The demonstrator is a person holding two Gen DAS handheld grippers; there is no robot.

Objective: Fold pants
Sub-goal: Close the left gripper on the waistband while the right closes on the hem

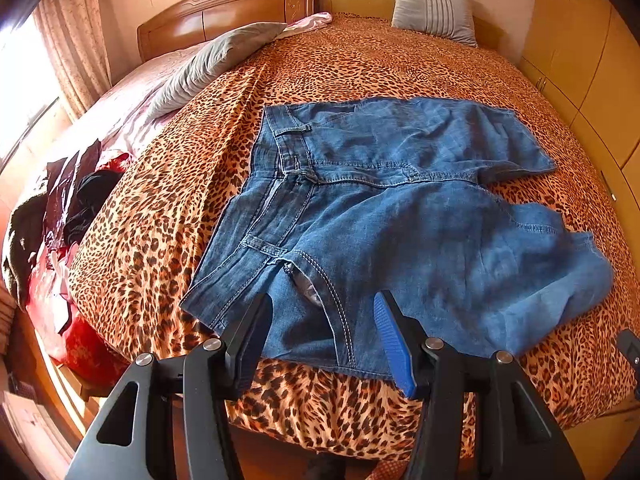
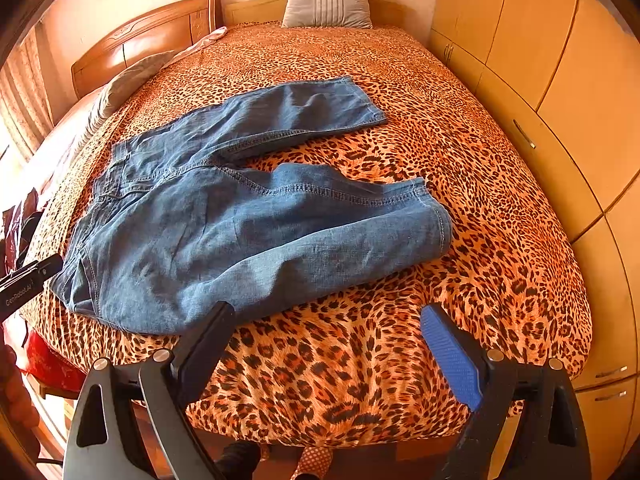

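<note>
Blue denim pants (image 1: 380,216) lie spread flat on the leopard-print bed (image 1: 168,208), waistband to the left, both legs running right. In the right wrist view the pants (image 2: 240,232) show the near leg's hem at the right and the far leg behind it. My left gripper (image 1: 324,312) is open, hovering over the near waist and pocket edge of the pants. My right gripper (image 2: 328,320) is open and empty above the bed cover (image 2: 480,200), just past the near leg's lower edge. The left gripper's body (image 2: 28,280) shows at the left edge.
Grey pillows (image 1: 212,64) and a striped pillow (image 1: 434,10) lie near the wooden headboard (image 1: 224,12). Dark and red clothes (image 1: 68,208) are piled left of the bed. Wooden wardrobe doors (image 2: 560,80) line the right side. The bed's front edge is just below the grippers.
</note>
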